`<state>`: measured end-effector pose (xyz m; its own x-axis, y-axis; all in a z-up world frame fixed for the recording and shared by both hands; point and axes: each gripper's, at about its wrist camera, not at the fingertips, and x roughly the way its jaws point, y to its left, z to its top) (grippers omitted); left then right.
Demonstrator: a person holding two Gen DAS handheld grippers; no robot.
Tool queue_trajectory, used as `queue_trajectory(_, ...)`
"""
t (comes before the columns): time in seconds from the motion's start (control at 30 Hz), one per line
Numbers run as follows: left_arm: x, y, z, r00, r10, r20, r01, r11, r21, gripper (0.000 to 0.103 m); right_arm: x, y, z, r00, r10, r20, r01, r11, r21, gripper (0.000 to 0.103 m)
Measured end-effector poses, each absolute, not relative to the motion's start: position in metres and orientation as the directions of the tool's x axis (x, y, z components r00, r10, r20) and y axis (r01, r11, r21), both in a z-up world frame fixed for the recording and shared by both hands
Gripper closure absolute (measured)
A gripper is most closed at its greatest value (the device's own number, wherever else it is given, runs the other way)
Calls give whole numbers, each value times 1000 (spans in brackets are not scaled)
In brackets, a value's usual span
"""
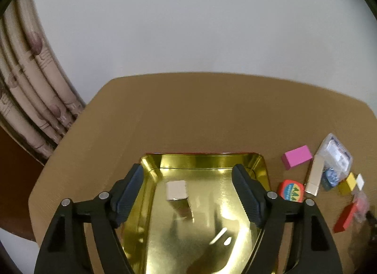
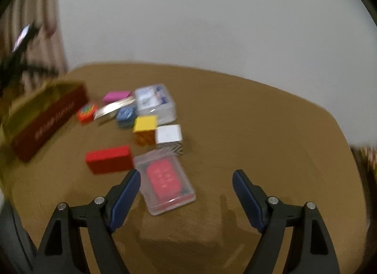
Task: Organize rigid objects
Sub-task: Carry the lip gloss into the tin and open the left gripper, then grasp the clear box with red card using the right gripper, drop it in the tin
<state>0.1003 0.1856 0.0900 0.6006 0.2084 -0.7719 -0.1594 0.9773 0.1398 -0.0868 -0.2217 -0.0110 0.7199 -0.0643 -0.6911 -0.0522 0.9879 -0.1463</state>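
I hold both grippers spread: left gripper above the gold tin; right gripper nears the clear case, which I judge it should pinch next.

Wall: plain, pale grey-white, unmarked; fills the upper half of both views.
Curtain: hangs at far left, cream with vertical folds and dull purple-brown motifs; blurred at the left edge of the right wrist view.
Surface: tan-brown, matte, with rounded corners; far edge sits close to the wall.
Floor or lower furniture: dark reddish-brown patch left of the surface; cannot tell which.
Light: soft, even; bright glints off shiny metal.
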Motion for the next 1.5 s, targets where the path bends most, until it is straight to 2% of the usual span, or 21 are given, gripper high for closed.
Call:
queue_trajectory(0.1,80,194,109,618,223,-754,-201,972,123,23,-73,-206,-13,691,-50,-721,-168,959,-227,20)
queue_trajectory(0.17,62,198,119,613,235,-754,-237,965,108,19,-63,-200,-19,643,-18,-765,-244,943,-227,20)
queue_trajectory(0.37,9,206,130,617,221,-755,-283,958,49,18,-39,-202,-38,572,-32,-819,-255,943,-215,20)
queue_trajectory(0.43,-8,200,127,614,203,-763,-275,961,34,18,-32,-207,-42,540,9,-841,-255,955,-153,21)
queue_trajectory(0.5,-20,192,118,614,194,-765,-262,964,35,18,-28,-213,-43,512,60,-857,-247,966,-80,28)
queue_trajectory(0.63,-37,175,109,599,157,-785,-229,973,20,18,-31,-208,-40,505,52,-862,-250,964,-88,49)
queue_trajectory(0.77,-41,157,100,583,130,-802,-204,979,11,18,-31,-205,-39,495,20,-869,-218,971,-102,49)
queue_trajectory(0.93,-57,146,108,607,144,-781,-189,981,35,17,-51,-208,-27,508,18,-861,-185,979,-89,49)
queue_trajectory(1.13,-81,155,115,625,137,-769,-242,970,-24,17,-68,-182,34,580,97,-809,-227,973,-47,49)
queue_trajectory(1.37,-112,172,107,616,171,-769,-303,952,-31,16,-2,-72,93,578,354,-735,-405,907,119,49)
queue_trajectory(1.5,-128,189,101,608,177,-774,-334,941,-47,16,46,-3,80,533,387,-752,-452,882,134,49)
